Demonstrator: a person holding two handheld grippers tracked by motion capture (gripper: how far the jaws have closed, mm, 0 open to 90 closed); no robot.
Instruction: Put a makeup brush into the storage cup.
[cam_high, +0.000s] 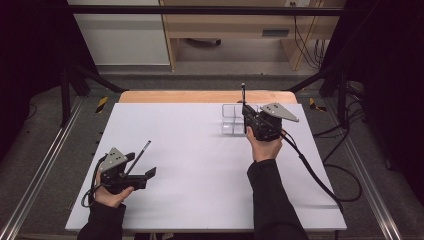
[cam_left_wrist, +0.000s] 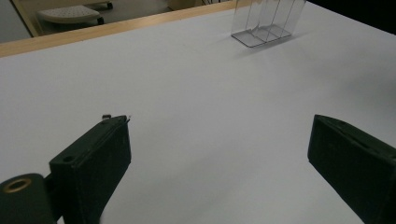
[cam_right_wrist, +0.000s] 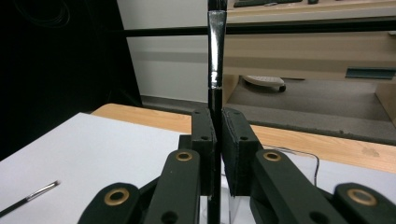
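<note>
Right gripper (cam_high: 244, 116): its black jaws are clamped on a thin black brush with a silver metal ferrule (cam_right_wrist: 215, 56), held upright.
Brush position: the high view shows the brush (cam_high: 243, 107) standing over the clear plastic compartment box (cam_high: 231, 119), just in front of the gripper; which compartment cannot be told.
Right gripper view: the ferrule rises above the jaw tips, the handle drops between them toward the box's clear rim (cam_right_wrist: 299, 154) below.
Second brush: a thin dark brush with a silver ferrule (cam_right_wrist: 29, 198) lies on the white table sheet (cam_right_wrist: 93, 149), well to the left of the jaws.
Left gripper (cam_high: 145, 172): jaws spread wide, gripping nothing.
High view: that second brush (cam_high: 139, 156) lies just beside this gripper.
Left gripper view: bare sheet (cam_left_wrist: 210, 116) between the jaws, clear box (cam_left_wrist: 268, 23) far ahead.
</note>
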